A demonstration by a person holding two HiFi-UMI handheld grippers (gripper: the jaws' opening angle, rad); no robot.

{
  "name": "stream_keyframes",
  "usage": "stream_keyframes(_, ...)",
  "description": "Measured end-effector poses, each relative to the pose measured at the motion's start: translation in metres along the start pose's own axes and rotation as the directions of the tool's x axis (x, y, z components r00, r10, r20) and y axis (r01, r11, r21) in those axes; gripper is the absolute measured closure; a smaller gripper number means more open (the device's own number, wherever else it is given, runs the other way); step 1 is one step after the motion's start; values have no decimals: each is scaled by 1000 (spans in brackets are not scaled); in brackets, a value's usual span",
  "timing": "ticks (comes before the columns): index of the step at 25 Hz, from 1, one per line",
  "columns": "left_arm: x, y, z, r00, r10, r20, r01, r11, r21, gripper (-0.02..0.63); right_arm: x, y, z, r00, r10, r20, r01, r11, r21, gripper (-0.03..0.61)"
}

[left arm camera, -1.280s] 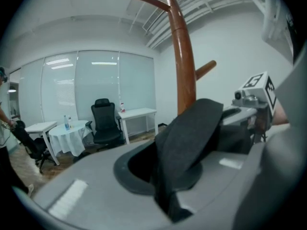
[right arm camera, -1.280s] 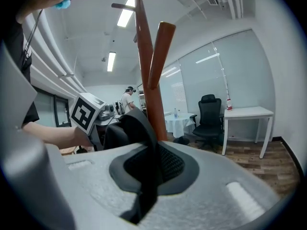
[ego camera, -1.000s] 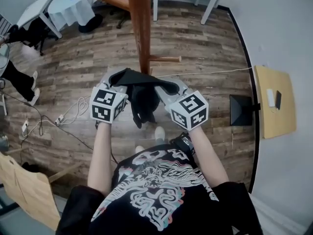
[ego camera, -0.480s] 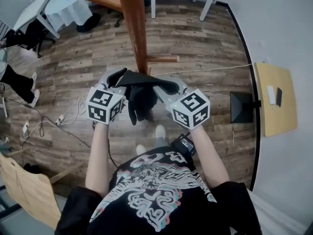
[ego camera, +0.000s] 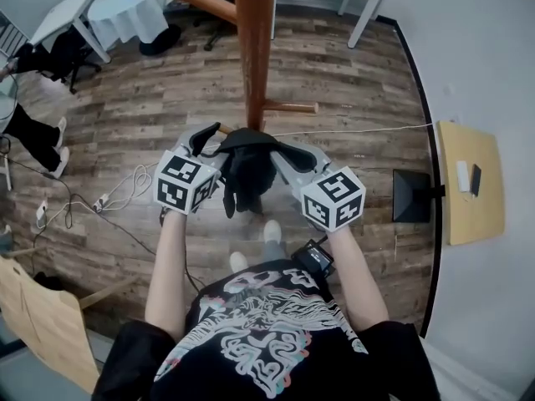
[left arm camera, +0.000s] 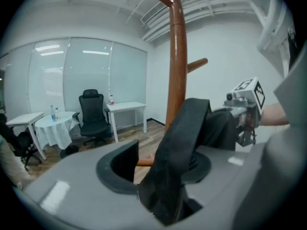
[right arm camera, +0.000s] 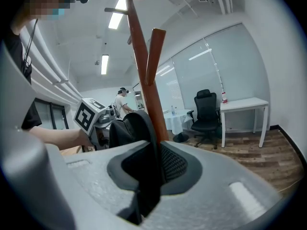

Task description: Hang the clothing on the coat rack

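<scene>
Clothing (ego camera: 247, 170) crosswise, loose end downward.

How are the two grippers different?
The left gripper has its jaws apart, they have just been opening, with the black clothing loose between them; the right gripper has its jaws shut on it. The left gripper is at the clothing's left, the right gripper at its right. Both have it between their jaws.

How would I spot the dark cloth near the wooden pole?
Start at the tall reddish-brown coat rack. Near its short lower peg, the black garment hangs bunched between the right gripper, clamped on it, and the left gripper, whose jaws have just been opening. It is the only soft, drooping black thing there.
</scene>
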State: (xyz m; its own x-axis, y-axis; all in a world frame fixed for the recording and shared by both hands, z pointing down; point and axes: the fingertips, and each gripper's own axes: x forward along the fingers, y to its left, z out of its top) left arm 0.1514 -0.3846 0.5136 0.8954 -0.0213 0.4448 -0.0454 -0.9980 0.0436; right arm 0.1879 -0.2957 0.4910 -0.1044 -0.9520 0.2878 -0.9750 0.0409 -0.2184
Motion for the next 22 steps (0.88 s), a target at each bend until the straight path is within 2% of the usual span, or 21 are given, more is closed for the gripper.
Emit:
stream_keyframes(13, -34, -1, -22, 999, -39, -10, 38, 999, -19, 373, -4, 18, -6, 998, -68, 10, 68, 998, 14, 529)
stream_keyframes(19, -46, -9, -18, 999, -48, 17, 48, 999, -5, 368, -17, 22, -5, 993, -115, 23, 114, 993, 12, 529)
stream_keyframes(22, -53, -13, -16, 997, -64, 35, 64, 998, 2, 368, -23, 28, 2, 985, -163, 54, 165, 986, -33, 529)
